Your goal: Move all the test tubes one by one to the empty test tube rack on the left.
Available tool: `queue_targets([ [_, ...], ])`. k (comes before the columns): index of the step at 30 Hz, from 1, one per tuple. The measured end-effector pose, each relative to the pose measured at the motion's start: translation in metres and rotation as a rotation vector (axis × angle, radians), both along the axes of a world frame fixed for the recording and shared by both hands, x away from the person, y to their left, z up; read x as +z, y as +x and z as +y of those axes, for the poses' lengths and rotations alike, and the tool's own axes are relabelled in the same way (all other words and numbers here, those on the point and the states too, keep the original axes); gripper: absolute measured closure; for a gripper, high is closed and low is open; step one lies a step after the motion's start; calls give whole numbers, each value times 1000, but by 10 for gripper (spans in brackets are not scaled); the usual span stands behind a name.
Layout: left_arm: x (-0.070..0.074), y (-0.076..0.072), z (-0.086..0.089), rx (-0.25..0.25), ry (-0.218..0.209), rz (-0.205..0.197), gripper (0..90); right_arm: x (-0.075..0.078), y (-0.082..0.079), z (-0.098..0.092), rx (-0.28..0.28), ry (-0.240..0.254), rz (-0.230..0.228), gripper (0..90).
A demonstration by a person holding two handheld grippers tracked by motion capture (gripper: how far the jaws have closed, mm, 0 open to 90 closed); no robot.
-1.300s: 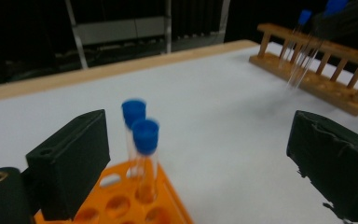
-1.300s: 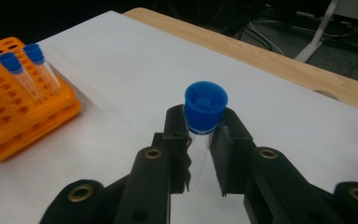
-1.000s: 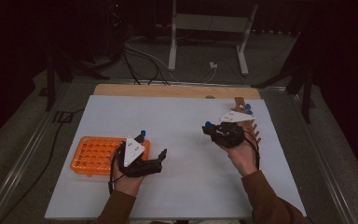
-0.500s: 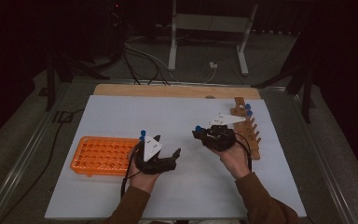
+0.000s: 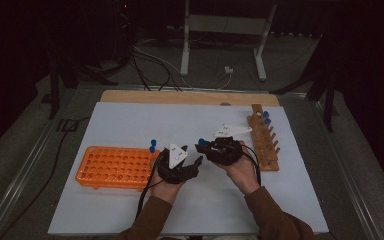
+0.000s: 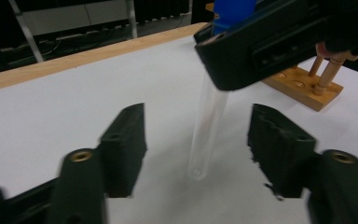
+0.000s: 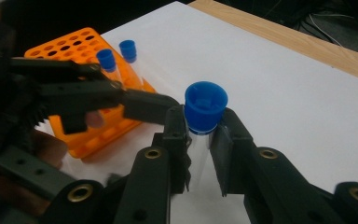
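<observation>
I am mid hand-over above the middle of the white mat point(image 5: 130, 210): my right gripper point(image 7: 199, 140) is clamped on a blue-capped test tube point(image 6: 209, 126) just under its cap. My left gripper point(image 6: 198, 149) has just been closing, its jaws half open and flanking the tube's lower end without touching. Next, I judge, the left must close squarely on the glass before the right releases, then carry it to the orange rack point(image 5: 112, 166) near the mat's left edge.

High view overhead, far — gripper views close, level; all share test tube point(image 6: 208, 126).

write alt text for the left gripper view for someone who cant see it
A clear test tube with a blue cap hangs upright, clamped near its top by the right gripper, between the left gripper's two black jaws, which have just been closing but do not touch it. Behind lie a white table and a wooden rack.
</observation>
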State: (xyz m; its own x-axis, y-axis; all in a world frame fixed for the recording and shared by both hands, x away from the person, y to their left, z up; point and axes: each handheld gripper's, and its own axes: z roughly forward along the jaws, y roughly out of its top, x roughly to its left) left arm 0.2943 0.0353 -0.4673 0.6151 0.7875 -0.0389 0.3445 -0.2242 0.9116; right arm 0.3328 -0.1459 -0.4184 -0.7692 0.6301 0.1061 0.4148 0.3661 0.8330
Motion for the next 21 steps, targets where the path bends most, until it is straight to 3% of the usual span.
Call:
queue_targets([
  [10,0,1,-2,-36,-15,-6,688,-1,-2,4,17,3,-2,771],
  [21,0,1,1,-40,-15,-11,761,0,-2,5,20,8,2,771],
])
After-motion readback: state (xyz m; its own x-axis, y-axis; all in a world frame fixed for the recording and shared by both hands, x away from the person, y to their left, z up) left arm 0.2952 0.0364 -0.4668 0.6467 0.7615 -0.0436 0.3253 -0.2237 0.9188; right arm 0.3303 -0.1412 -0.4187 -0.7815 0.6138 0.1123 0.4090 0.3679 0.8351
